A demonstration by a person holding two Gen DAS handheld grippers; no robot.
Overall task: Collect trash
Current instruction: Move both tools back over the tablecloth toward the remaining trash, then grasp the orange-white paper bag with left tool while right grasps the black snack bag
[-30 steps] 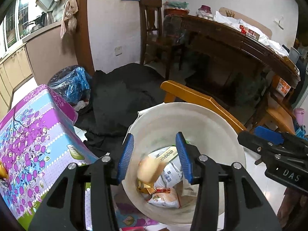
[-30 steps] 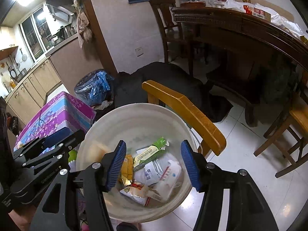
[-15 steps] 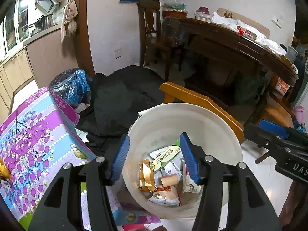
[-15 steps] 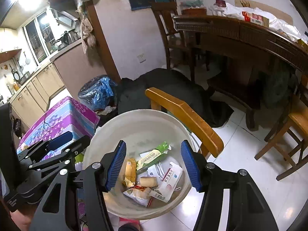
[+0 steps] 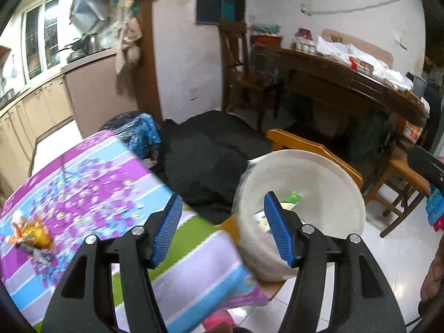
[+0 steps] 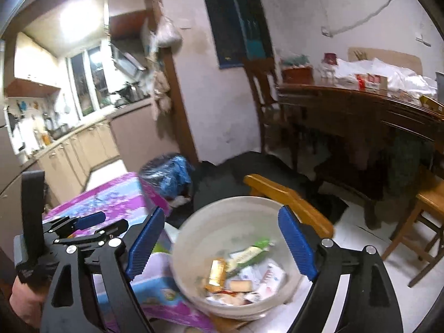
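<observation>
The round white plastic bucket (image 6: 236,258) sits on the floor, just beside the table with the purple, blue and green flowery cloth (image 5: 83,194), and a yellow wooden chair back (image 6: 288,202) stands right behind it. Inside the bucket lies a small heap of trash: a green and white snack wrapper (image 6: 249,252), a shiny gold wrapper (image 6: 216,272), a little tan block (image 6: 240,285) and some white packets (image 6: 266,276). In the right camera's view the bucket is at about 6 o'clock; in the left camera's view it is at about 4 o'clock, partly hidden behind a blue finger. One more crinkly orange and gold wrapper (image 5: 30,234) lies on the cloth at 9 o'clock in the left view. The right gripper (image 6: 222,247) tilts down a little over the bucket. Its jaws have just been opening and stand very wide, with nothing between them. The left gripper (image 5: 223,230) slants down over the table's corner and the bucket's rim. Its jaws have just been opening too and stand partly wide, holding nothing. A hand (image 6: 23,299) grips the left gripper's black handle at 8 o'clock in the right view. The pictures are blurry.
</observation>
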